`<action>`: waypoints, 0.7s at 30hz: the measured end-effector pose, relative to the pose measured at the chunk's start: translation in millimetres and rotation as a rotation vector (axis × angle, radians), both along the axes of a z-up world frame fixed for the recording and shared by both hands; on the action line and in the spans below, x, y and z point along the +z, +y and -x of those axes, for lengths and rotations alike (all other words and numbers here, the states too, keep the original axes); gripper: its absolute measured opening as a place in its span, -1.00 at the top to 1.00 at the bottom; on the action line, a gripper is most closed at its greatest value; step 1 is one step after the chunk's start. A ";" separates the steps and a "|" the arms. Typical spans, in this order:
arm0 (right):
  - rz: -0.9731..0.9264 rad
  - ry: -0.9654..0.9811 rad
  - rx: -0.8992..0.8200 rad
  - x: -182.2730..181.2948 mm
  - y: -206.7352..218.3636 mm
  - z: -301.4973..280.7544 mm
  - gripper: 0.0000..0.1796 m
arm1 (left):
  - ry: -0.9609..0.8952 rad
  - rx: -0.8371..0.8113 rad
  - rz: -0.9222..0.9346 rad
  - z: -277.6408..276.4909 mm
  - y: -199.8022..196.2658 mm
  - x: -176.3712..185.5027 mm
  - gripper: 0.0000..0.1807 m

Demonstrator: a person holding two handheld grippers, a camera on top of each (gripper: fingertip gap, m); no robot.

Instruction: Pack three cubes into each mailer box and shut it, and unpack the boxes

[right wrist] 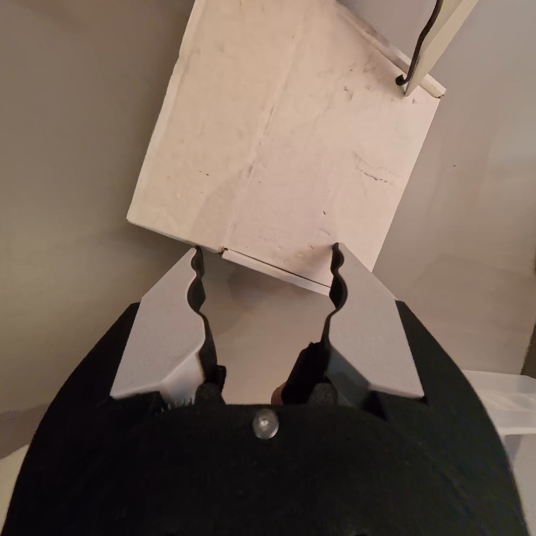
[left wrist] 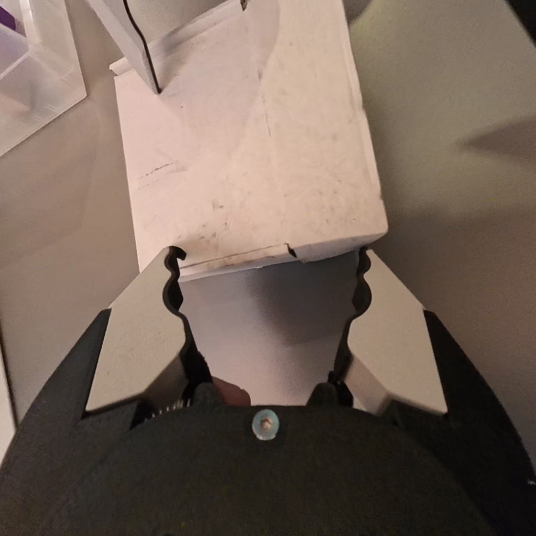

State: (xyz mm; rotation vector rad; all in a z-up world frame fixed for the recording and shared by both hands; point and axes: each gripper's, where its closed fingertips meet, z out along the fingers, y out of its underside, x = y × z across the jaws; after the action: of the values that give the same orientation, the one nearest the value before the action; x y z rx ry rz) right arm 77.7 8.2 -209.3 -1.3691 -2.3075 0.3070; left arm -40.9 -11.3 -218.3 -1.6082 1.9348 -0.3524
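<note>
A scuffed white mailer box [left wrist: 246,150] lies shut on the grey table. My left gripper [left wrist: 268,255] is open and empty at one end of the box, with the box's near edge between its fingertips. My right gripper [right wrist: 267,248] is open and empty at the opposite end of the same box [right wrist: 275,145]; its right fingertip [right wrist: 336,255] overlaps the lid's near edge. Each view shows a finger of the other gripper at the far end: in the left wrist view [left wrist: 136,43], in the right wrist view [right wrist: 432,43]. No cubes show inside the box.
A translucent plastic bin [left wrist: 43,87] stands at the far left of the left wrist view, with something purple [left wrist: 5,14] in it. Another translucent bin [right wrist: 507,406] shows at the lower right of the right wrist view. Bare grey table [right wrist: 72,145] lies around the box.
</note>
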 end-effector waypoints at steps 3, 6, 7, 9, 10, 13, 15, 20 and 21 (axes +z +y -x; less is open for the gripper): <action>0.037 0.006 -0.003 1.7 -0.2 0.4 0.04 | -0.031 -0.010 0.039 0.1 0.0 3.3 -0.30; 0.049 -0.004 -0.003 2.5 0.3 0.5 0.06 | -0.050 -0.008 0.035 -0.5 3.7 5.7 -0.21; 0.052 -0.007 -0.002 2.8 0.4 0.5 0.06 | -0.059 -0.008 0.029 -0.5 4.5 5.7 -0.19; 0.059 -0.009 -0.001 3.2 0.8 0.6 0.07 | -0.077 -0.003 0.024 -1.2 5.4 6.0 -0.17; 0.060 -0.012 0.000 3.2 0.8 0.6 0.07 | -0.082 0.000 0.024 -1.3 5.2 6.0 -0.17; 0.054 -0.023 0.002 3.2 1.0 0.5 0.08 | -0.076 -0.001 0.020 -1.2 5.3 6.0 -0.17; 0.046 -0.026 0.001 3.0 1.2 0.6 0.08 | -0.063 0.000 0.002 -1.0 5.7 5.3 -0.16; 0.014 -0.018 -0.006 1.8 1.3 0.5 0.08 | -0.061 -0.006 -0.069 -0.3 7.0 1.6 -0.15; 0.007 -0.021 -0.006 1.7 1.3 0.5 0.08 | -0.067 -0.012 -0.049 -0.2 4.6 1.5 -0.21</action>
State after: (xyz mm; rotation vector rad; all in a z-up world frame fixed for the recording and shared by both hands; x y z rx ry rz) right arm 77.2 9.5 -207.6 -1.3888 -2.3217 0.3008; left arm -40.7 -6.7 -216.7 -1.5352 1.8887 -0.3570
